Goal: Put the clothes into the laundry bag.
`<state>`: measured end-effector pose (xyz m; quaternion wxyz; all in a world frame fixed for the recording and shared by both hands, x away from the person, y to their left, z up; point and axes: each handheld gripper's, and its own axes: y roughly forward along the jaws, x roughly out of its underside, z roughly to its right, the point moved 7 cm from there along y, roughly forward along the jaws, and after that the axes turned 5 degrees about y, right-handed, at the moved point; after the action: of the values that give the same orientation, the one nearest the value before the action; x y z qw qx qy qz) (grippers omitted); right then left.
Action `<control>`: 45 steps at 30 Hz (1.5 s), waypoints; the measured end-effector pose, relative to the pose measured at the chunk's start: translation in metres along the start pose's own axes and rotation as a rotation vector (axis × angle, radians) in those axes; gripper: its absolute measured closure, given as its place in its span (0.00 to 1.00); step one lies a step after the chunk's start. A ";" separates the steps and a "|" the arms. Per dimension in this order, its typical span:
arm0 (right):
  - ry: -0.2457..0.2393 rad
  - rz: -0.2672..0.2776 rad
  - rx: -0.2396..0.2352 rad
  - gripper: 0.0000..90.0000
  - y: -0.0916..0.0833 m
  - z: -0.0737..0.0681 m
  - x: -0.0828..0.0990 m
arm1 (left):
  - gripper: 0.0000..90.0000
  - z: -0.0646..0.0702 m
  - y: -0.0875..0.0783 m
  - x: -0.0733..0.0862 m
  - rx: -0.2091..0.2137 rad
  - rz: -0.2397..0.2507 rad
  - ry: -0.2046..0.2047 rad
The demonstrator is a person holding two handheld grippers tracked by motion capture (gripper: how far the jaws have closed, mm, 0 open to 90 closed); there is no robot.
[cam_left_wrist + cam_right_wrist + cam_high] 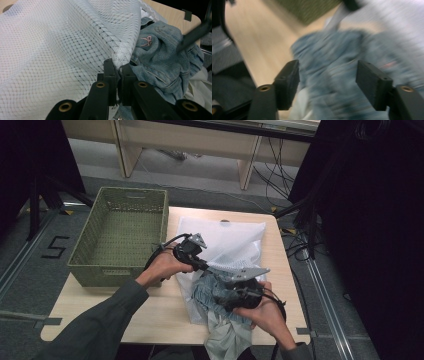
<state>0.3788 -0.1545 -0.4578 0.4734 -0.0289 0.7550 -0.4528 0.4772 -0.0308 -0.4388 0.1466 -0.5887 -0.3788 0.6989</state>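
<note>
A white mesh bag (235,242) lies on the wooden table (150,310). My left gripper (204,265) is shut on the bag's edge, and in the left gripper view its jaws (119,67) pinch the mesh (62,50) right beside a crumpled blue denim garment (160,60). That denim (205,292) bunches at the bag's near end. My right gripper (225,287) hovers over it, open. In the blurred right gripper view the jaws (327,75) stand wide apart with the denim (332,50) beyond them and nothing pressed between the pads.
A green woven basket (132,191) stands at the table's left, with nothing in it that I can see. A pale cloth (225,340) hangs over the front edge under the denim. Cables and dark stands crowd the floor at the right.
</note>
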 end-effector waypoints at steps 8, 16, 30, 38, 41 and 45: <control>-0.127 -0.194 0.048 0.22 0.055 -0.010 0.040 | 0.95 0.001 0.002 0.000 -0.004 0.006 -0.023; -0.185 -0.236 0.085 0.68 0.066 -0.003 0.040 | 0.95 0.004 -0.001 0.002 0.008 0.003 0.000; 0.024 -0.065 0.177 0.75 0.020 0.047 -0.014 | 0.95 0.016 -0.017 -0.010 0.004 0.059 0.034; 0.155 -0.035 0.163 0.74 0.029 0.069 -0.027 | 0.95 0.016 -0.012 -0.010 0.009 0.038 0.035; 0.146 -0.020 0.172 0.74 0.034 0.077 -0.027 | 0.95 0.013 -0.012 -0.008 0.009 0.038 0.024; 0.200 -0.046 0.159 0.73 0.049 0.084 -0.010 | 0.94 0.014 -0.005 0.000 0.007 0.021 0.022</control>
<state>0.4658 -0.1762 -0.4982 0.3858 0.0367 0.7595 -0.5225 0.4632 -0.0329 -0.4352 0.1454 -0.5997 -0.3686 0.6952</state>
